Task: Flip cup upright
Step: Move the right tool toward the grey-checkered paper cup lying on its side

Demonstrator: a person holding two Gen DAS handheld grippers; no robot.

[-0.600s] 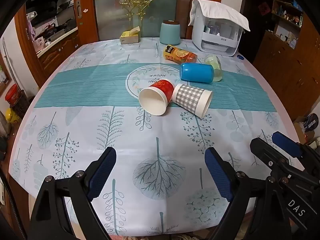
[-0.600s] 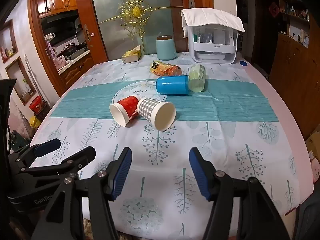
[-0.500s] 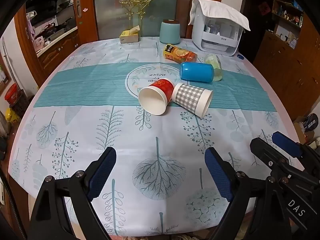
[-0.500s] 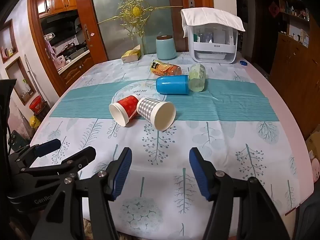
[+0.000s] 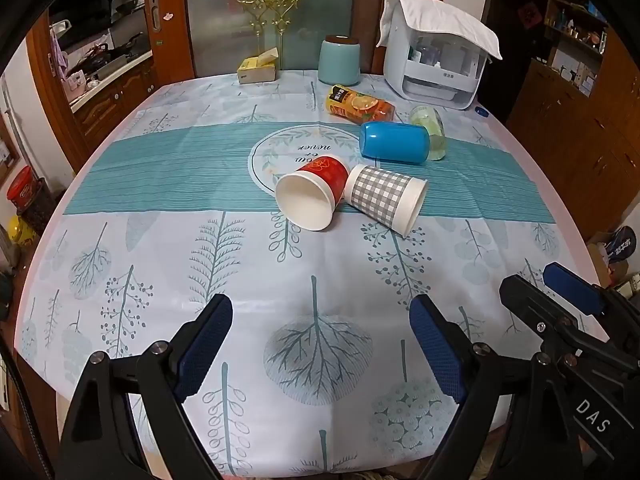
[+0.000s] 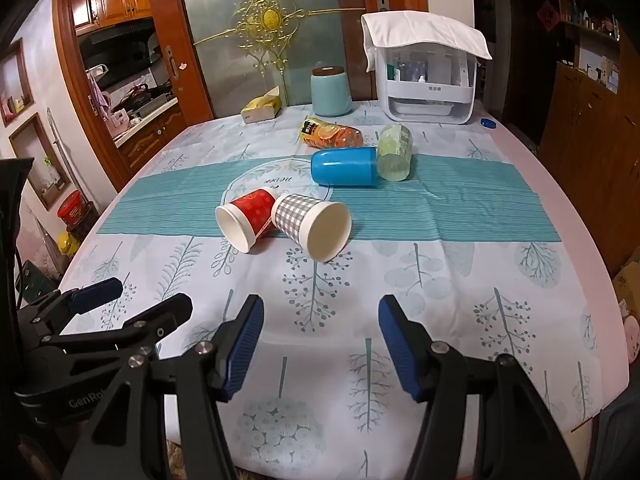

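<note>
Several cups lie on their sides mid-table. A red paper cup (image 5: 314, 192) (image 6: 249, 218) and a grey checked paper cup (image 5: 386, 198) (image 6: 312, 224) touch each other, mouths toward me. Behind them lie a blue cup (image 5: 394, 144) (image 6: 345, 168) and a pale green cup (image 5: 430, 130) (image 6: 395, 152). My left gripper (image 5: 320, 344) is open and empty above the near table edge. My right gripper (image 6: 320, 342) is open and empty, also near the front edge. Each gripper shows in the other's view, the right (image 5: 560, 300) and the left (image 6: 132, 300).
An orange juice bottle (image 5: 360, 106) lies behind the cups. At the back stand a teal canister (image 5: 339, 62), a tissue box (image 5: 258, 68) and a white appliance with a cloth over it (image 5: 436, 60). The tablecloth (image 5: 160, 260) covers the table. Wooden cabinets stand to the right.
</note>
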